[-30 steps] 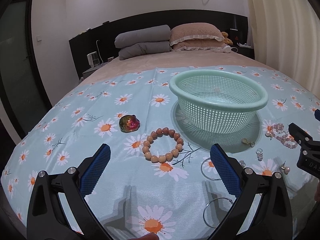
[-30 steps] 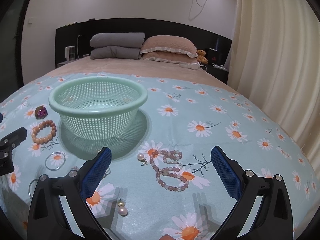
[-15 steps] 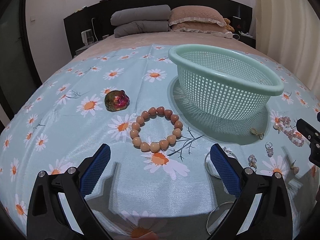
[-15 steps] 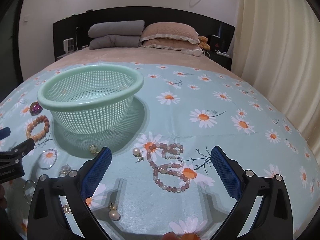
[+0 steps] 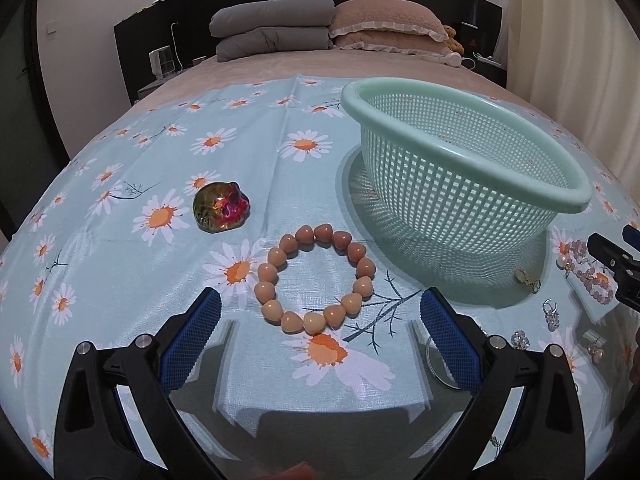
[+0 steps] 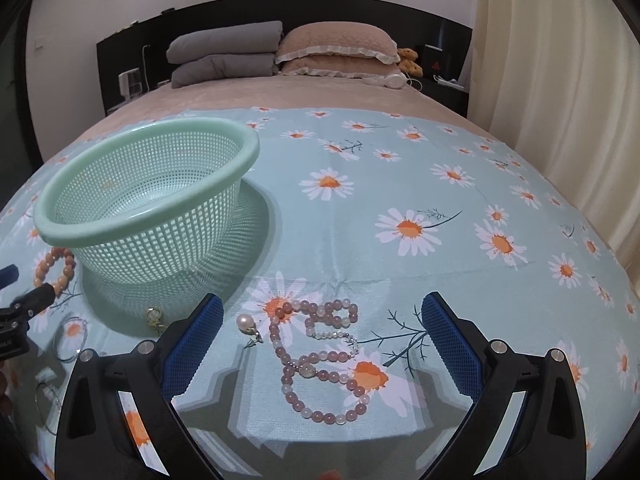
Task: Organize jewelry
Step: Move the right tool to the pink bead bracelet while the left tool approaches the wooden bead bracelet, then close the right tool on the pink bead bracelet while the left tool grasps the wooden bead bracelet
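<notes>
Nothing is sorted yet, by the look of it; the green basket (image 5: 464,184) on the bed appears empty. The left tongs (image 5: 320,324) gape around the peach bead bracelet (image 5: 316,280); the right tongs (image 6: 322,332) gape over the pink bead necklace (image 6: 320,356); earrings and rings lie loose nearby.

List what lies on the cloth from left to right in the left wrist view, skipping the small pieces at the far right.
Iridescent stone → peach bead bracelet → green mesh basket → gold clasp.

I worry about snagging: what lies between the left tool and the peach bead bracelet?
Nothing visible: only bare daisy cloth lies between the open left tool and the peach bead bracelet.
</notes>
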Demonstrator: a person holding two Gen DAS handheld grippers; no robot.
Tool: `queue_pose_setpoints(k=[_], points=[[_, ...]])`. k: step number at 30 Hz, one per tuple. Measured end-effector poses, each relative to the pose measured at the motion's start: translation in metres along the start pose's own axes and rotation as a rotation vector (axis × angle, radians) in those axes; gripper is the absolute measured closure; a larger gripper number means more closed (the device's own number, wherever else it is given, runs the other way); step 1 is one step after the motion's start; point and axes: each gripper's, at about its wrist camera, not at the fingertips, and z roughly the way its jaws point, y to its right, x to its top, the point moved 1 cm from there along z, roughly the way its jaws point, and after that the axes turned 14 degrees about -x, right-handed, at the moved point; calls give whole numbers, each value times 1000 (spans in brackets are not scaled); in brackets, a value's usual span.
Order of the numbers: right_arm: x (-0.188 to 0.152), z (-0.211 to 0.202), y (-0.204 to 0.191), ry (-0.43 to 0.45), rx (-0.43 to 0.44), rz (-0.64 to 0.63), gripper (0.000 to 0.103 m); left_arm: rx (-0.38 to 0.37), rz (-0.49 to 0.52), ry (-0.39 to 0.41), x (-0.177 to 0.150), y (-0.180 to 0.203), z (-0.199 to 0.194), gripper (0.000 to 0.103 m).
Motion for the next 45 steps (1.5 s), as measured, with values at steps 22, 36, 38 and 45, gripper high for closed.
queue_pose_setpoints(k=[22,36,38,45], points=[[-9,47,4,-171,-22,-23,44,17,18,-65,12,-17,36,6],[-7,29,-10,-119,48,-69,92,-49,118,-47,-1,13,26,78],[-4,22,-6,-95,55,-53,92,-55,109,-56,0,12,24,79],[3,2,1,-41,91,-23,97,-91,81,-48,6,4,11,91]])
